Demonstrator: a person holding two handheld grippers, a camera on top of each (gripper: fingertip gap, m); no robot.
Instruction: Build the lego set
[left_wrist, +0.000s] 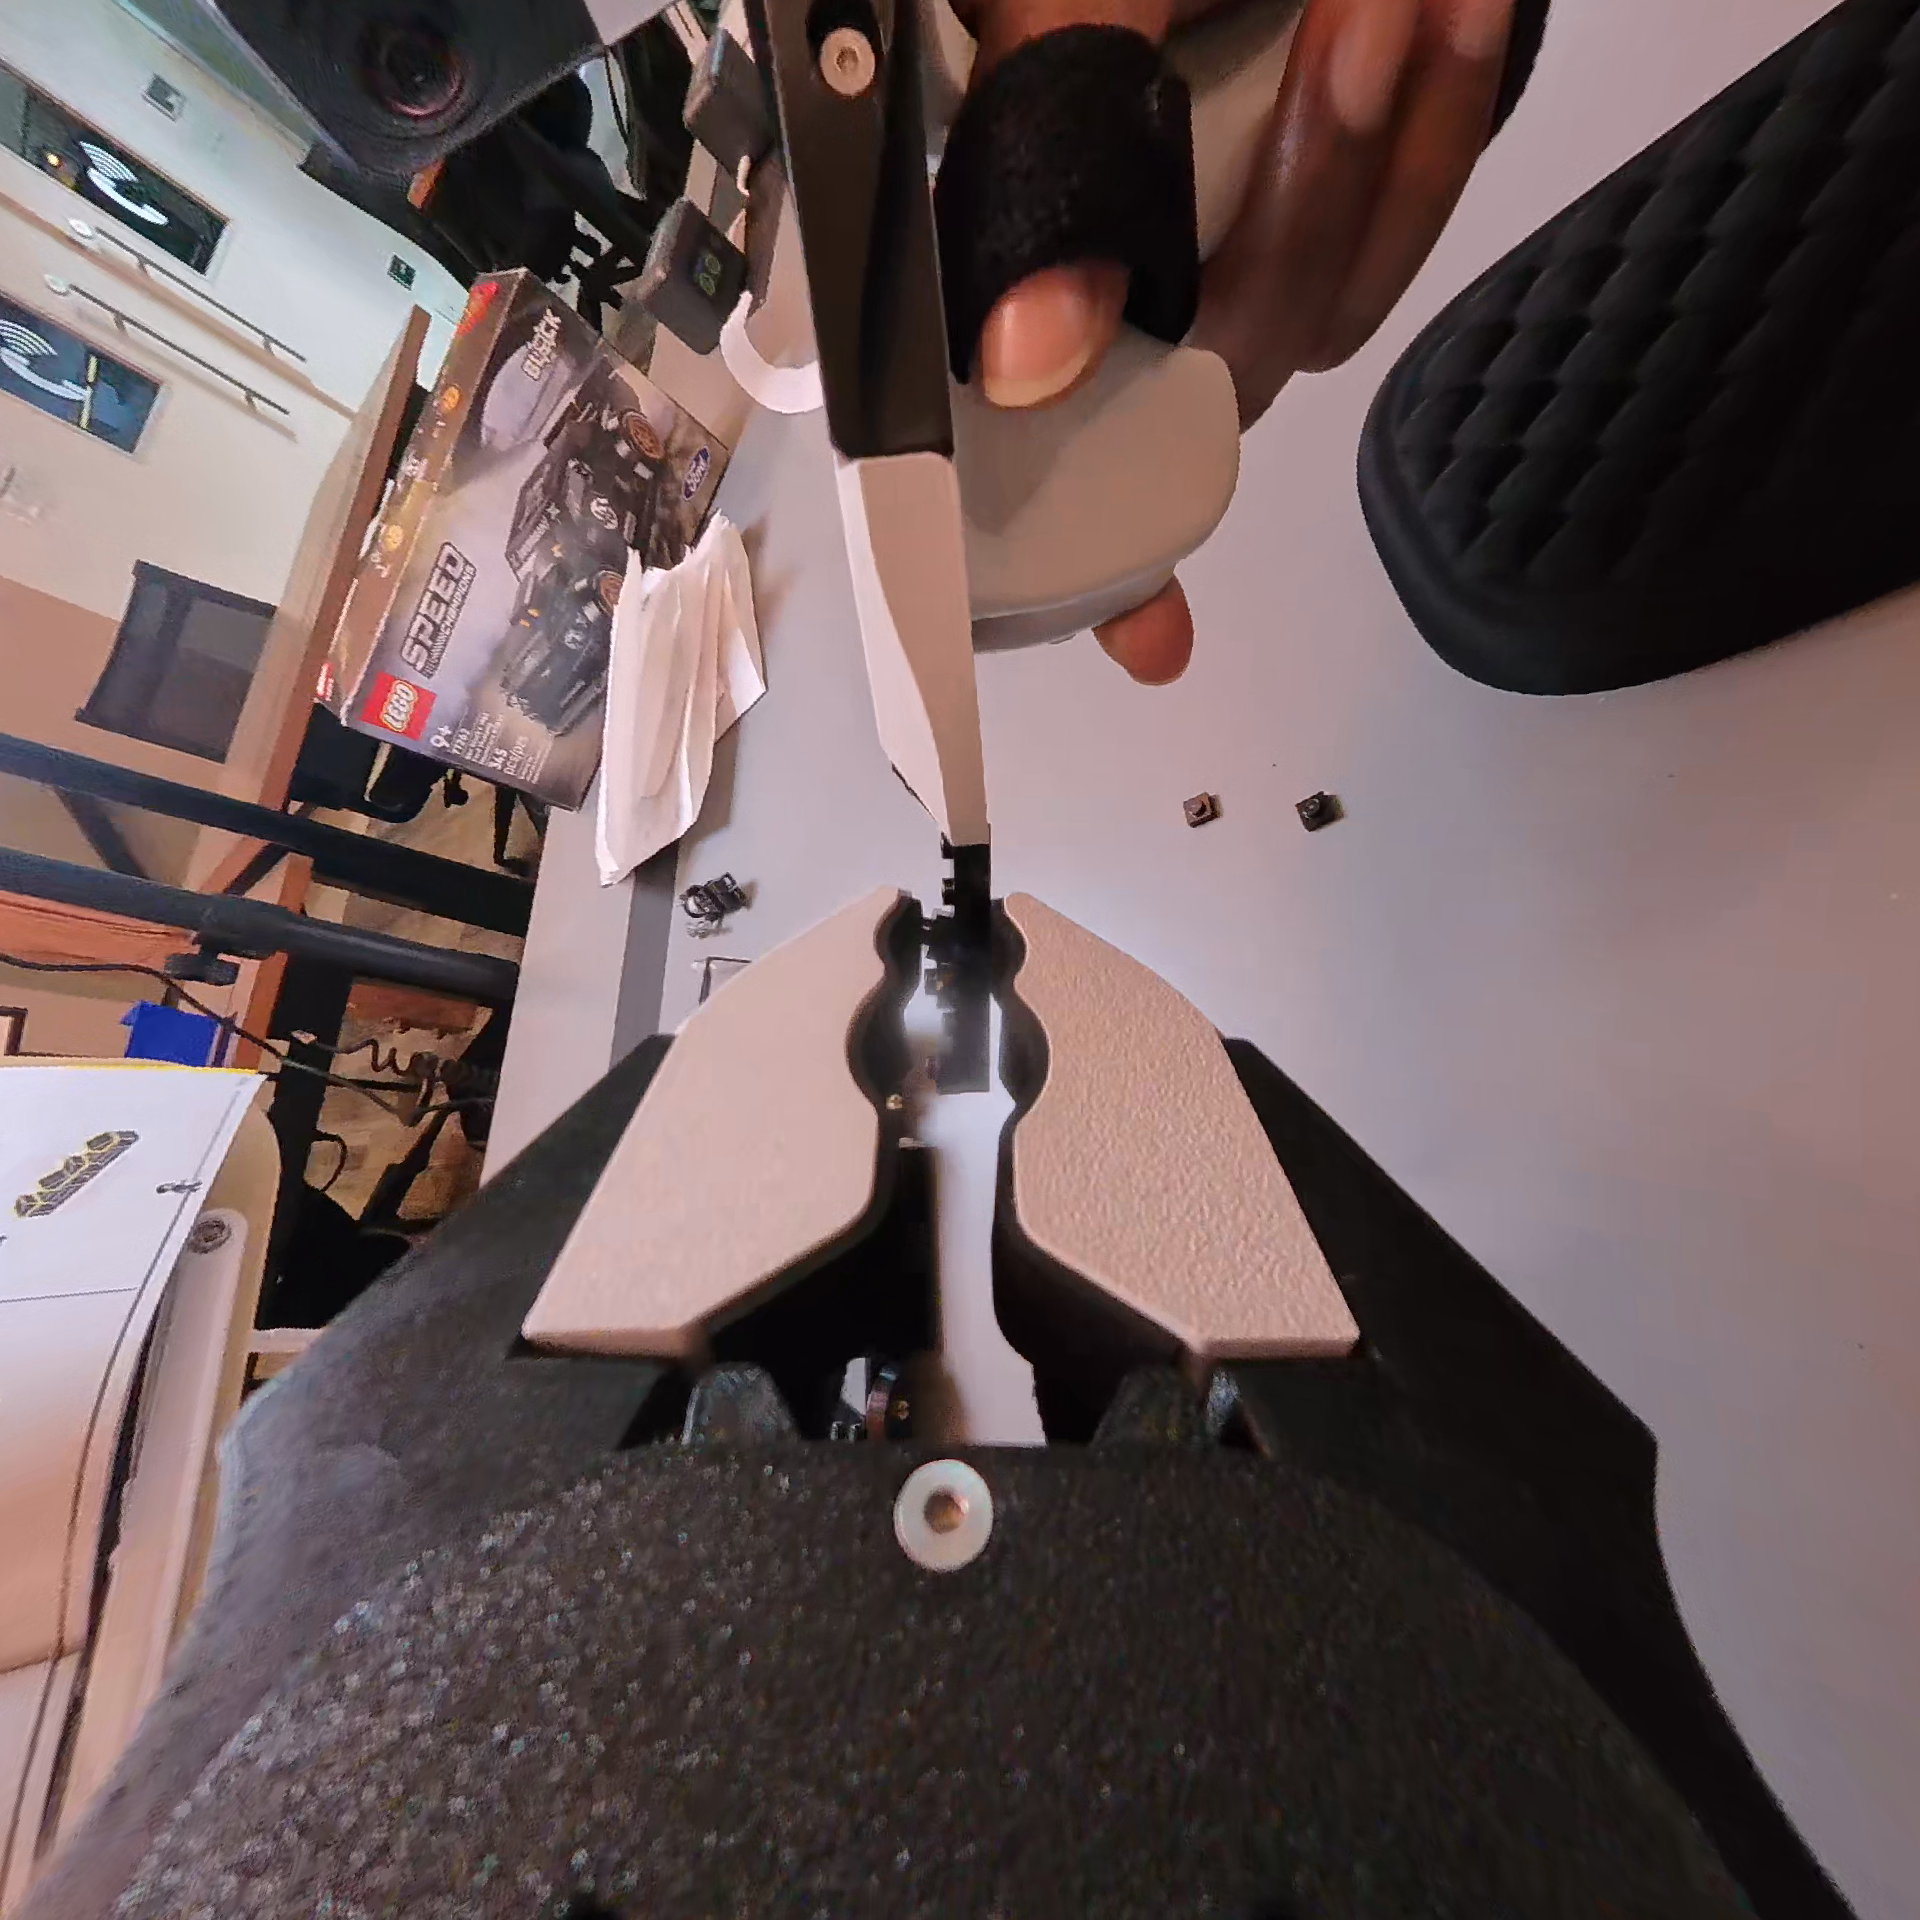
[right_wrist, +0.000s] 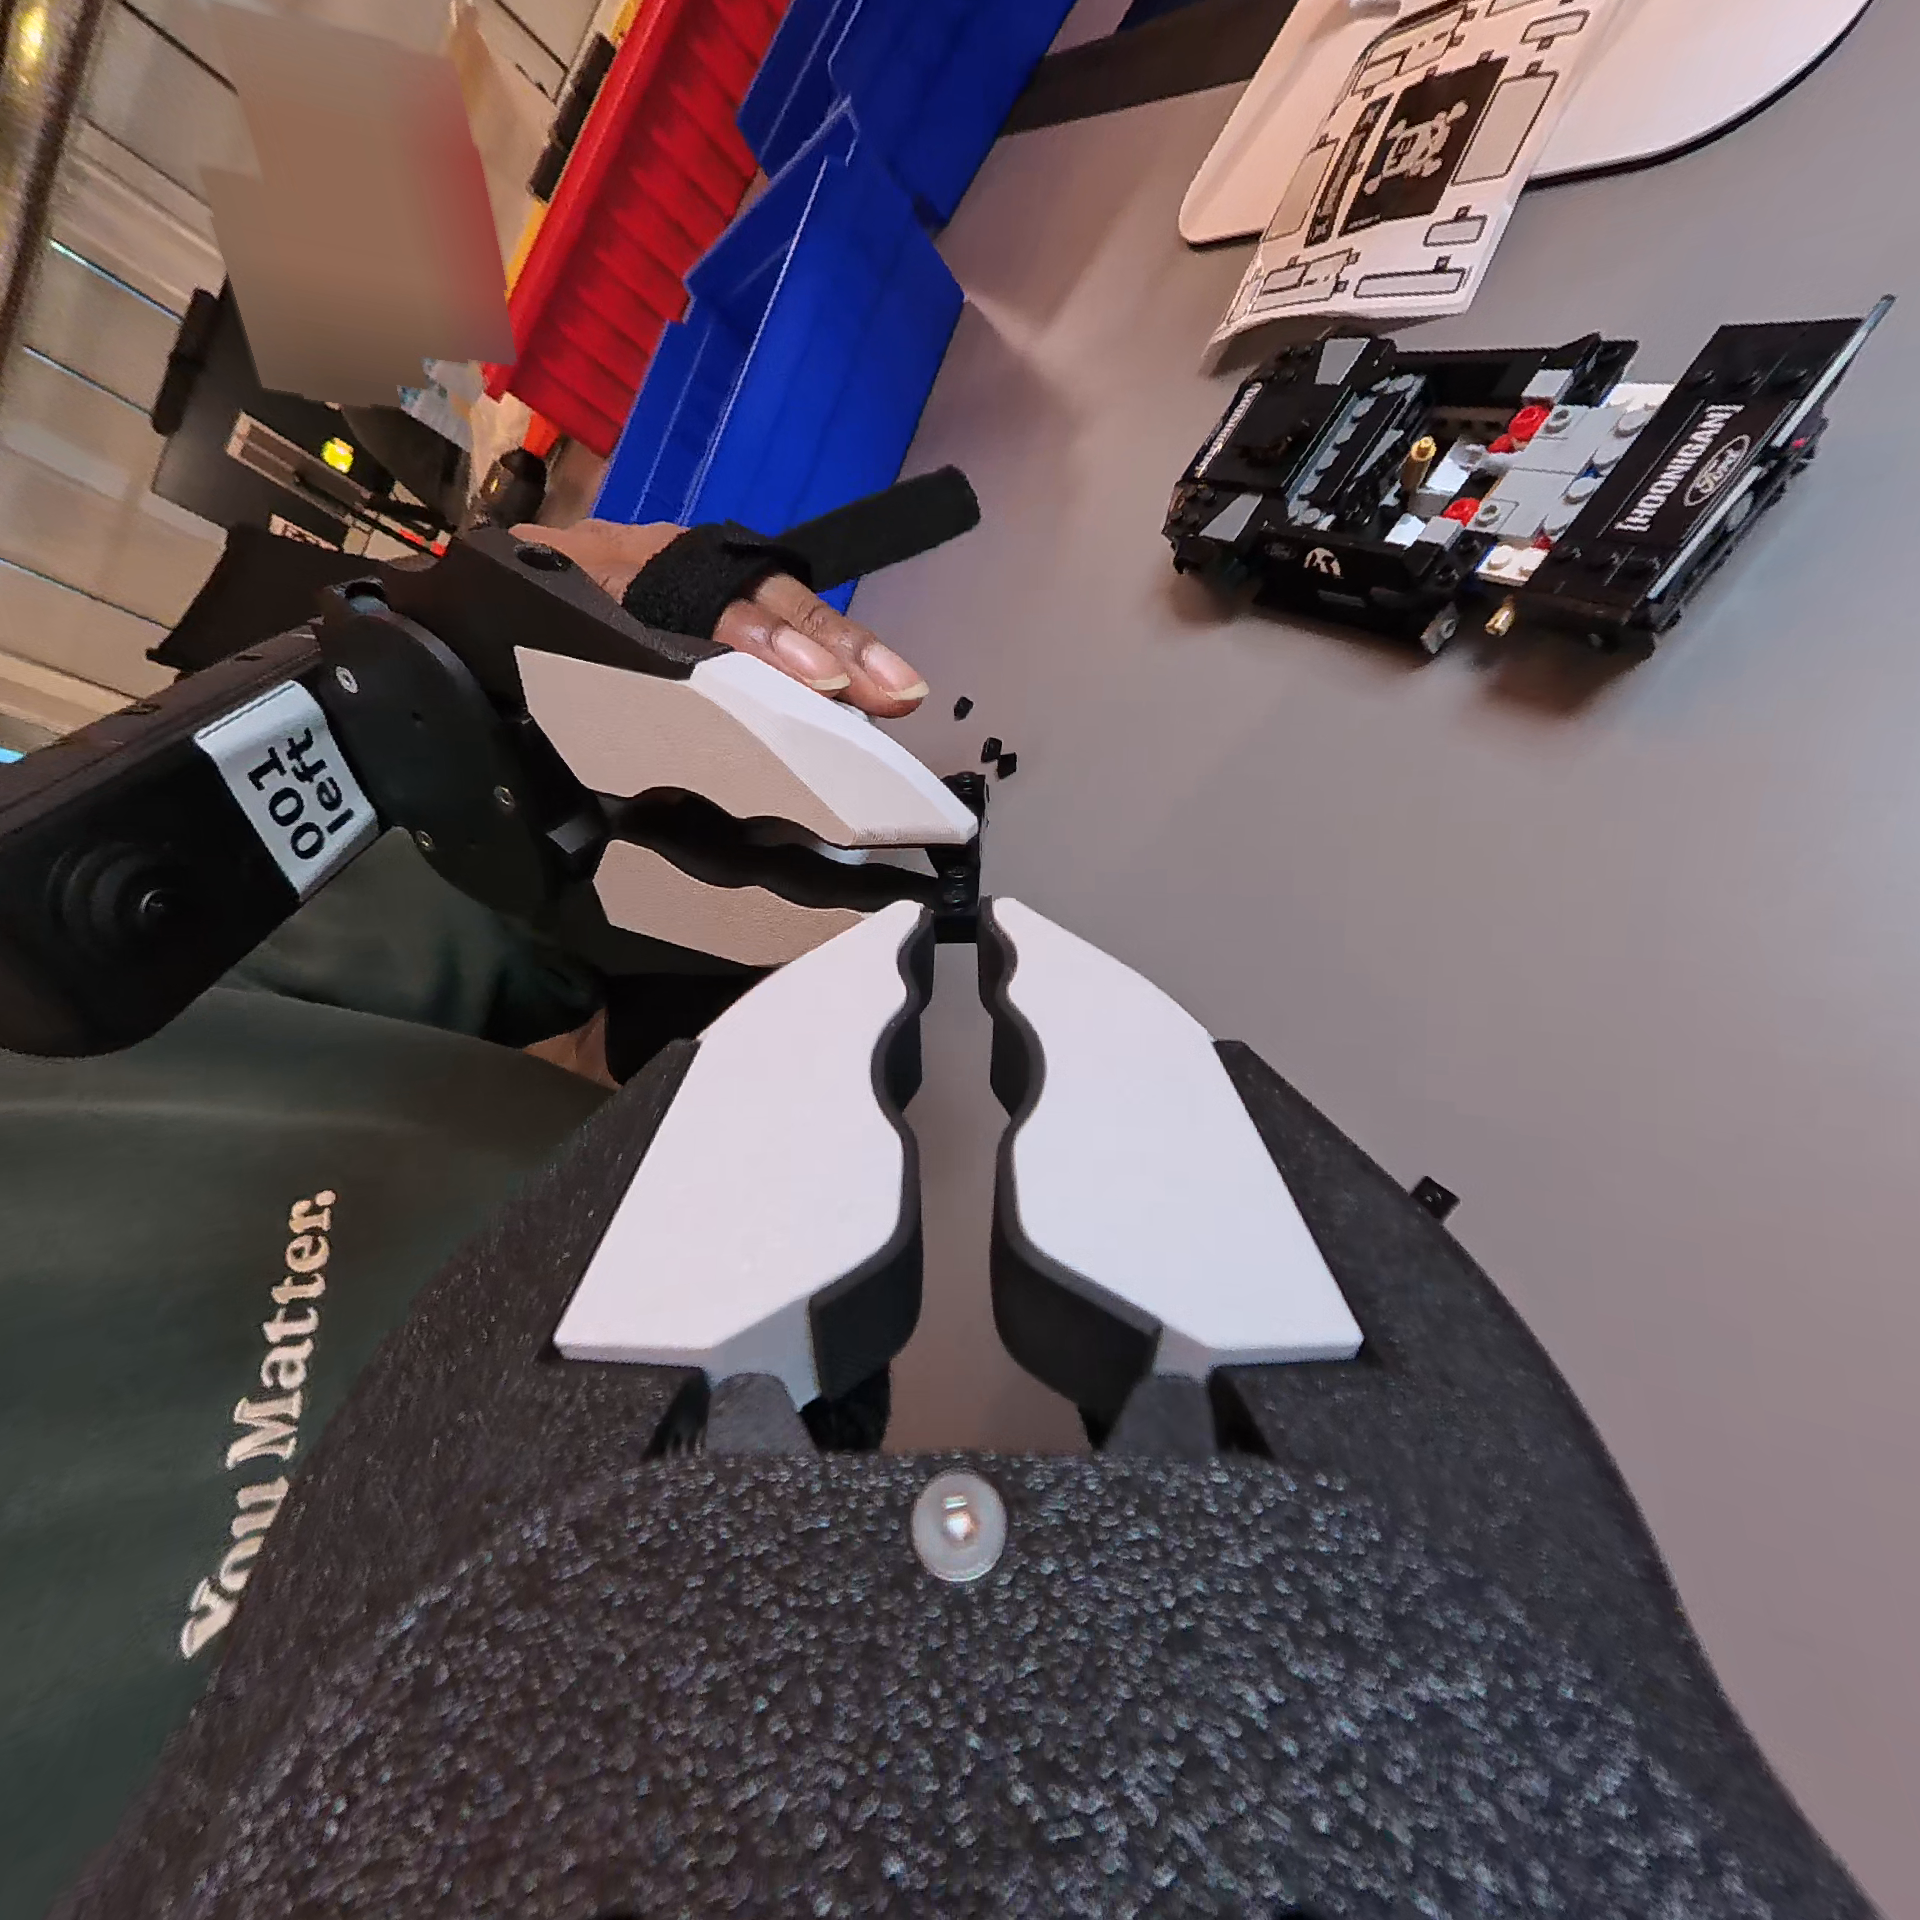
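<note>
On the grey table (right_wrist: 1351, 935), at 2 o'clock in the right wrist view, the partly built black lego car (right_wrist: 1507, 499) is lying flat, a printed sheet (right_wrist: 1382, 177) just beyond it toward 1 o'clock. In the left wrist view the set's box (left_wrist: 499, 551) is standing at 10 o'clock with white paper bags (left_wrist: 675, 707) leaning beside it, and a black padded object (left_wrist: 1662, 416) is resting at 2 o'clock. At centre, the left hand-held gripper (left_wrist: 961, 914) and the right hand-held gripper (right_wrist: 954, 914) are meeting tip to tip, each nearly closed and pinching the same small black lego assembly (right_wrist: 961, 883) above the table. Two tiny dark pieces (left_wrist: 1257, 808) are lying at 1 o'clock, well apart from the grippers.
</note>
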